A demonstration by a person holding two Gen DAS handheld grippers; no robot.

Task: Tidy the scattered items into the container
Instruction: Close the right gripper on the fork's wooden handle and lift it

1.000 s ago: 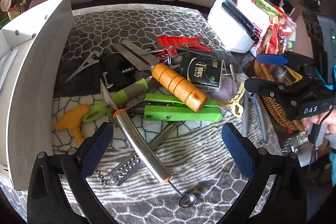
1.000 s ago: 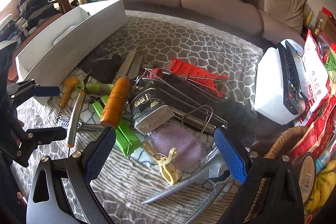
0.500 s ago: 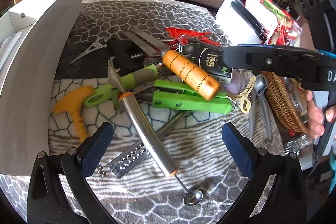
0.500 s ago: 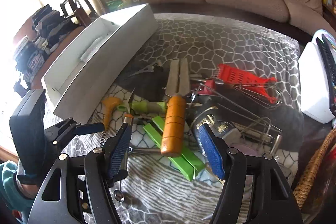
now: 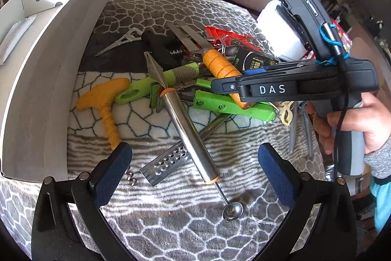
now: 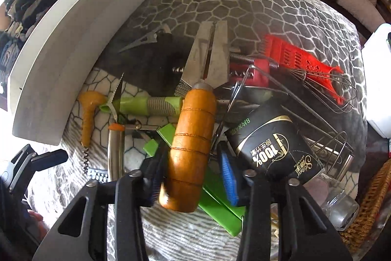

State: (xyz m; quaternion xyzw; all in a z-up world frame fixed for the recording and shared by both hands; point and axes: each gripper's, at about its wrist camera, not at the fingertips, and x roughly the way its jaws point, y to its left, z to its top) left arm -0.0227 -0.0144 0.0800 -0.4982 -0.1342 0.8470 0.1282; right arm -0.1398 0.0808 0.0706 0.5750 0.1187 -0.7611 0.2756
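Right gripper (image 6: 193, 177) straddles the wooden handle (image 6: 190, 151) atop the utensil pile, pads (image 6: 227, 175) flanking it, possibly not yet pinching. Left gripper (image 5: 193, 175) hangs wide open above the steel tool (image 5: 190, 136). White container (image 5: 48, 65) sits left of the pile.

The scattered items (image 6: 195, 129) lie in a crossed pile (wooden-handled tool on top) at centre; the white container (image 6: 80, 45) stands at ten o'clock.

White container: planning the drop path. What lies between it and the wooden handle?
Left wrist view: the yellow corkscrew, green-handled tool and steel rod lie between.
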